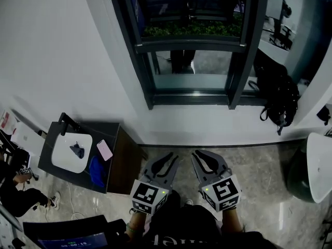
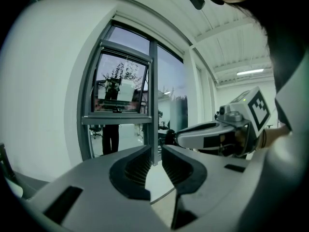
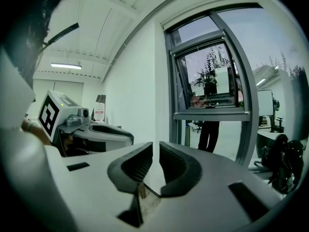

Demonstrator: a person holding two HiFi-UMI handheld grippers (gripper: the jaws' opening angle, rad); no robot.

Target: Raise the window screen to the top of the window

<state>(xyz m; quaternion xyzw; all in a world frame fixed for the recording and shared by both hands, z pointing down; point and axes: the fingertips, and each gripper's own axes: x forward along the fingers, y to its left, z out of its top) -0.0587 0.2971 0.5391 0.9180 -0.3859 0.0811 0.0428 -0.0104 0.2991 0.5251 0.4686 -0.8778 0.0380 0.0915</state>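
Dark grey metal-framed window (image 1: 192, 46)

An office – swivel chairs (image 2: 95, 129) past the window (image 1: 189, 44), ceiling strip light (image 3: 65, 65), tiled floor (image 1: 259, 160)

Your grey left gripper (image 1: 167, 160) and grey right gripper (image 1: 203, 158) carry 2 black-and-white square-patterned cubes (image 1: 150, 196). Noted: dark grey metal window frame (image 1: 236, 66), pink rectangular phone (image 1: 104, 150), black fabric backpack (image 1: 280, 100).

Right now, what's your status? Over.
Left gripper, right gripper: narrowly open, empty, held low. Window ahead, untouched. Black bag right of it, not blocking.
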